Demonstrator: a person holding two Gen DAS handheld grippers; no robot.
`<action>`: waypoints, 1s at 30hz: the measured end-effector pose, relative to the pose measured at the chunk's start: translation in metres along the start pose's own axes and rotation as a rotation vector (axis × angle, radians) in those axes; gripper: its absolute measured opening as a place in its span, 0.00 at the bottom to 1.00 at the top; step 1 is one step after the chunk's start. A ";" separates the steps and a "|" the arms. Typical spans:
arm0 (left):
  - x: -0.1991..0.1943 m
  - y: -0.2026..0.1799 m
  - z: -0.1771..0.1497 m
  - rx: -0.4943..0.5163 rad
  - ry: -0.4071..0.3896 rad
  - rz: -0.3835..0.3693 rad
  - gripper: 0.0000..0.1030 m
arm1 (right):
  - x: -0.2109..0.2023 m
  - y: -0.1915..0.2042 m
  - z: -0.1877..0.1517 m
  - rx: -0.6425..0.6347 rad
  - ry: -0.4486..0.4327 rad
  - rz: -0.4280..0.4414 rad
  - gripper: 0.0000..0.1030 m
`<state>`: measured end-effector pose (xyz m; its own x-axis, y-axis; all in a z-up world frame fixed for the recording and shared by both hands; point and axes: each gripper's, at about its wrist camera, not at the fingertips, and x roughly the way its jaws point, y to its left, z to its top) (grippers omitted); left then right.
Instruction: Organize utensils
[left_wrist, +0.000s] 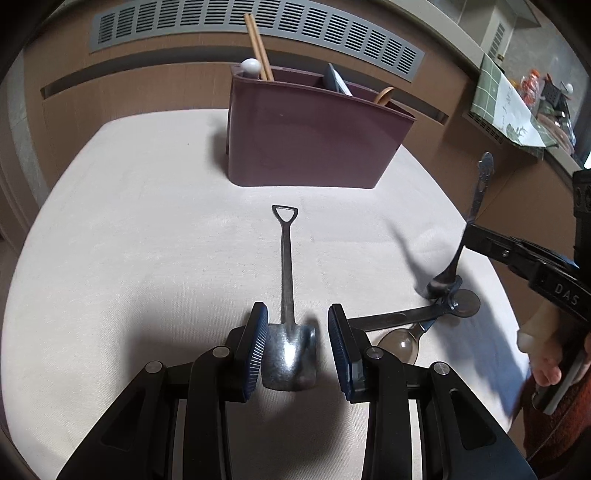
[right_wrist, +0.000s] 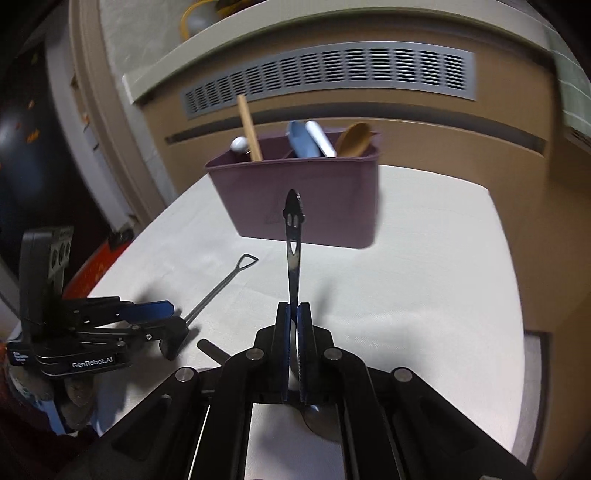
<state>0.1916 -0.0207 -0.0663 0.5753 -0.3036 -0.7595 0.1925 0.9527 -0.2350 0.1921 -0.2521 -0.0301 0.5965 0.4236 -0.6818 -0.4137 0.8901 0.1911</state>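
Step in hand: the right gripper (right_wrist: 294, 328) is clamped on a slim metal spoon (right_wrist: 293, 236), handle up, clear of the cloth-covered surface (right_wrist: 424, 295). Next: carry it to the maroon plastic caddy (right_wrist: 306, 199). The left gripper (left_wrist: 297, 343) fingers stand open astride the shovel-shaped steel spoon (left_wrist: 288, 295).

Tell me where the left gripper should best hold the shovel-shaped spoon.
Probably at the thin handle just above the blade of the shovel-shaped spoon, coming from above. It lies flat on the table, and the open left gripper already straddles its blade.
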 end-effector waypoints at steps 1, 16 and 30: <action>-0.001 -0.001 -0.001 0.011 -0.007 0.006 0.34 | -0.003 -0.001 -0.003 0.009 -0.009 -0.011 0.02; 0.032 -0.005 0.027 0.072 0.077 0.096 0.31 | -0.009 -0.017 -0.018 0.068 0.004 -0.098 0.06; 0.022 0.009 0.011 0.019 0.037 0.028 0.32 | 0.056 -0.039 -0.006 0.255 0.195 -0.006 0.15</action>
<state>0.2150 -0.0186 -0.0785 0.5509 -0.2757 -0.7877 0.1921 0.9604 -0.2018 0.2375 -0.2646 -0.0803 0.4453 0.4002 -0.8010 -0.2104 0.9163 0.3408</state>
